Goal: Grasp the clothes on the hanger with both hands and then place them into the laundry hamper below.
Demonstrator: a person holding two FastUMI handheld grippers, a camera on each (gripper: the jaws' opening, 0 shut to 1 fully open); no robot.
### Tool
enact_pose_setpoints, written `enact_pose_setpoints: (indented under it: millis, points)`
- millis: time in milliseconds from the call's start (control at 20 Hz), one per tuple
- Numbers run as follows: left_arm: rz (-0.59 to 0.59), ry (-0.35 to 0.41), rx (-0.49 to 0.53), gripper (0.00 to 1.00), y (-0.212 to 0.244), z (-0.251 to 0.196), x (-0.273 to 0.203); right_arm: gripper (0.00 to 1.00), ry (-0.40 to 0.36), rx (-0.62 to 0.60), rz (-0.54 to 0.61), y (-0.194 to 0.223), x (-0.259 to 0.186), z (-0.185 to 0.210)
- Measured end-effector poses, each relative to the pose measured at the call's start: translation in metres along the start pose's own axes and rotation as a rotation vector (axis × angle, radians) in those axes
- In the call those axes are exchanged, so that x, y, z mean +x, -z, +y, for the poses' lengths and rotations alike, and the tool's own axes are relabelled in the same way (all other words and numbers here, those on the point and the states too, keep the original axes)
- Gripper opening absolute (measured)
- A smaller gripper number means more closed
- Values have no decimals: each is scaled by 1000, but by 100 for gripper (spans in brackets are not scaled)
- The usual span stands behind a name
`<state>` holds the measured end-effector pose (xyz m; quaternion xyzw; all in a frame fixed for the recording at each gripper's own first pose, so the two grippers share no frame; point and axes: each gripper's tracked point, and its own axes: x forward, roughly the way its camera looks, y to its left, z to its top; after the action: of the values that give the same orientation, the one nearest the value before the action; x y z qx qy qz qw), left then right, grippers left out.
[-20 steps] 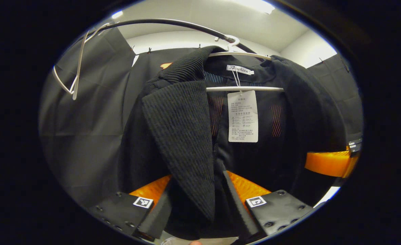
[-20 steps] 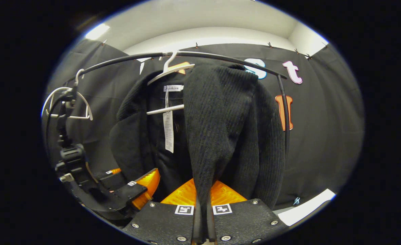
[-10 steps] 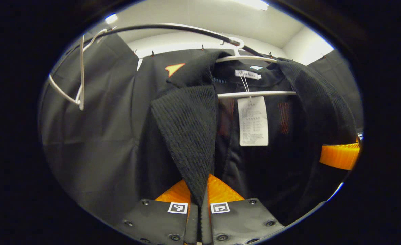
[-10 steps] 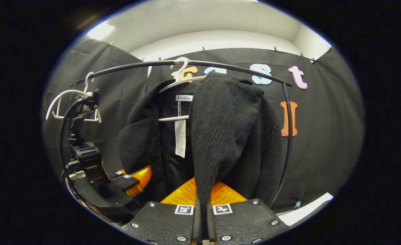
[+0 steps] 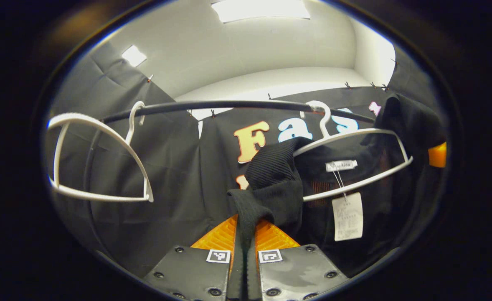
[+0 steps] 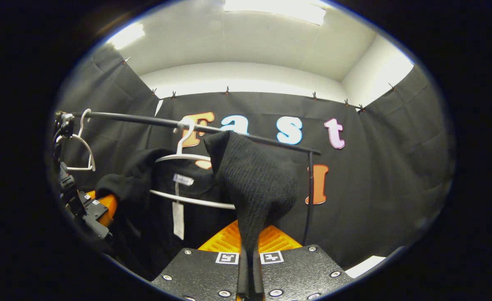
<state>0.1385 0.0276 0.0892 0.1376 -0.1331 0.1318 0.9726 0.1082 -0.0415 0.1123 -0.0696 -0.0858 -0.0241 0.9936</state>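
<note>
- Two white hangers hang on the black rail (image 5: 229,104): the empty hanger (image 5: 100,159) is at the left in the left gripper view, and the loaded hanger (image 5: 354,159) is tilted to its right.
- The black garment (image 5: 279,184) is a ribbed knit with a smooth dark lining, a small neck label and a white paper tag (image 5: 348,216) dangling on a string below the hanger's lower bar.
- The left gripper (image 5: 244,257) has its jaws closed on a ribbed fold of the garment's front edge, with cloth running up from between the fingers towards the loaded hanger.
- The right gripper (image 6: 249,261), in the right gripper view, has its jaws clamped on the other ribbed front panel, which rises to a peak at the rail.
- The garment's neck sits low between the loaded hanger's upper arm and its lower bar; both front panels are drawn off its shoulders.
</note>
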Motion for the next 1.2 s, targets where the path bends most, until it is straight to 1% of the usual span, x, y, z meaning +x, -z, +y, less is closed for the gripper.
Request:
enact_pose_setpoints:
  millis: [150, 200, 250, 350, 400, 550, 600, 650, 700, 750, 900, 1000, 1050, 1100, 1200]
  points:
    - [-66, -33, 19, 11, -20, 9, 20, 4, 40, -4, -31, -16, 18, -27]
    - [-76, -47, 20, 7, -25, 14, 26, 4, 51, -3, -26, -16, 22, -37]
    - [-80, -63, 23, 11, -27, 21, 33, 4, 65, -3, -25, -14, 28, -48]
    - [-78, -92, 36, 11, -29, 34, 42, 4, 76, -11, -18, -15, 48, -62]
    - [-81, -107, 39, 14, -30, 40, 46, 4, 80, -11, -13, -11, 54, -67]
    - [-78, -142, 45, 14, -31, 54, 60, 4, 107, -8, -44, -21, 75, -83]
    - [-79, -153, 46, 11, -33, 58, 62, 4, 123, -13, -52, -26, 81, -91]
    - [-83, -163, 48, 11, -37, 62, 65, 4, 135, -14, -61, -31, 88, -98]
    - [-90, -172, 47, 14, -39, 64, 67, 4, 148, -8, -65, -36, 92, -104]
    - [-99, -180, 47, 11, -42, 67, 69, 4, 163, -6, -62, -39, 93, -109]
    - [-112, -198, 50, 11, -49, 76, 78, 4, 194, -41, -64, -44, 108, -127]
    - [-104, -205, 45, 11, -47, 82, 84, 4, 193, -57, -44, -39, 121, -133]
    - [-103, -213, 47, 11, -45, 85, 86, 0, 185, -57, -28, -33, 125, -132]
    - [-101, -219, 53, 14, -43, 88, 87, 4, 174, -56, -15, -25, 126, -129]
    - [-98, -233, 59, 14, -40, 94, 85, 4, 145, -56, 10, -3, 124, -118]
